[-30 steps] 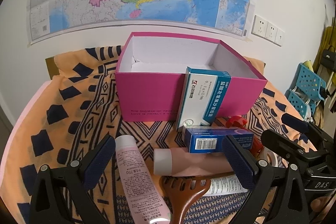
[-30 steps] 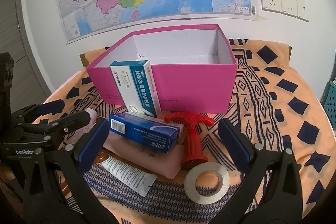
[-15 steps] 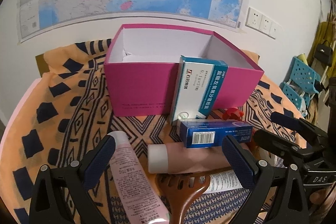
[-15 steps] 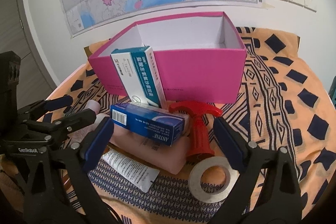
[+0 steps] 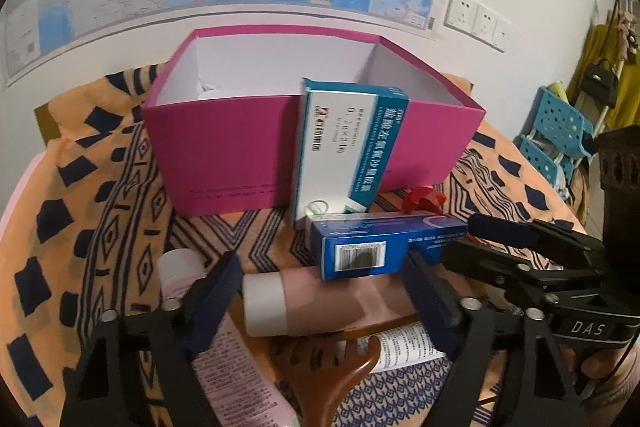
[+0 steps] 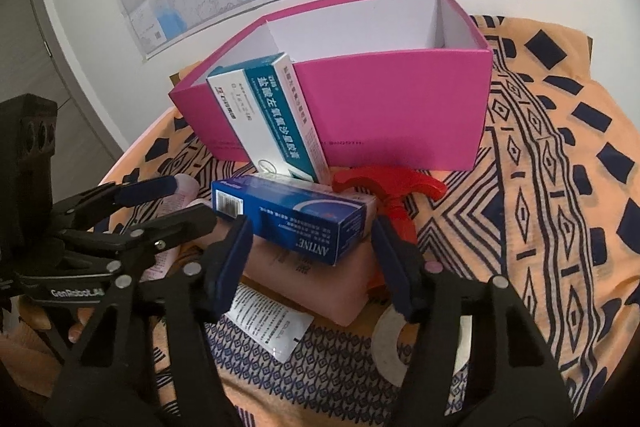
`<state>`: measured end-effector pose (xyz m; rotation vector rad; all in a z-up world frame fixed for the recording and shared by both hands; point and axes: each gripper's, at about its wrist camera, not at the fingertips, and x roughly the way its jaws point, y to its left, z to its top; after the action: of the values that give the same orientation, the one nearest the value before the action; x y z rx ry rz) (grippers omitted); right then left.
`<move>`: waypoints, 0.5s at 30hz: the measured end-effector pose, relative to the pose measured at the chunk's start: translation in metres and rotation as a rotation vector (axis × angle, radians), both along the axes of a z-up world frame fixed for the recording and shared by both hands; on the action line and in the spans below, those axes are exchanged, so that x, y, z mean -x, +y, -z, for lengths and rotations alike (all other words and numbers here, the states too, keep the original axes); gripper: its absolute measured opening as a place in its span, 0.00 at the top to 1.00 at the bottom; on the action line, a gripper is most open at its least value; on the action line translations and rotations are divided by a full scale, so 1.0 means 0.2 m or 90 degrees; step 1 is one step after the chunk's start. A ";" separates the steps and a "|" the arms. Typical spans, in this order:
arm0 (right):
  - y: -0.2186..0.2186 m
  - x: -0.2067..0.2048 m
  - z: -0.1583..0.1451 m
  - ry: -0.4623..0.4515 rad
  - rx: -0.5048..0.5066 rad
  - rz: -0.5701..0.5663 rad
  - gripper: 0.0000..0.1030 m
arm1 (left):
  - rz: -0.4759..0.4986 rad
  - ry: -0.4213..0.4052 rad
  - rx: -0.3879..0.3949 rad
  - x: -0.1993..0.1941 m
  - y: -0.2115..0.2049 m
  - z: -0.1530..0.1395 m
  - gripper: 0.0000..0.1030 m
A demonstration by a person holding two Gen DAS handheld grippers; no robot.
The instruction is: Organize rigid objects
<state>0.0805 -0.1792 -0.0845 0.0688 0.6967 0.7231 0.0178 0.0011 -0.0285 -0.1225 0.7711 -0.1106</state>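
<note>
A blue carton [image 5: 380, 247] [image 6: 292, 215] lies on top of a peach tube [image 5: 320, 299] with a white cap, in front of an open magenta box [image 5: 240, 147] [image 6: 400, 107]. A teal-and-white medicine carton [image 5: 344, 147] leans upright against that box. My left gripper [image 5: 324, 291] is open and its jaws are closing around the peach tube, with no pad pressing on it. The jaws of my right gripper [image 6: 314, 259] are closing too, with the blue carton's end between them; no press shows.
A pink-and-white tube [image 5: 176, 267], a brown wooden comb [image 5: 332, 367] and a white tube [image 6: 272, 327] lie near the front. Beside the pile are a red T-handled tool [image 6: 392, 195] and a tape roll [image 6: 388, 347]. An orange patterned cloth [image 6: 560, 227] covers the table; blue crates [image 5: 560, 131] stand at right.
Both grippers have come down and closer to the pile. Their jaws have narrowed, the left around the peach tube, the right around the blue carton.
</note>
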 end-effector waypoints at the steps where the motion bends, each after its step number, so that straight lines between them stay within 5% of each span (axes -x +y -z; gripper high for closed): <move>1: 0.00 -0.01 0.00 0.003 -0.001 -0.001 0.38 | 0.005 0.002 0.002 -0.01 0.00 0.00 0.26; 7: -0.01 -0.06 0.04 0.040 -0.017 -0.003 0.50 | 0.030 0.021 0.008 -0.06 -0.01 0.03 0.40; 15: 0.02 -0.06 0.05 0.034 -0.009 -0.011 0.50 | 0.058 0.032 0.028 -0.08 -0.02 0.05 0.54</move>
<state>0.0930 -0.1753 -0.0940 0.0960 0.7430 0.7445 0.0333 -0.0028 -0.0376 -0.1324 0.8242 -0.2118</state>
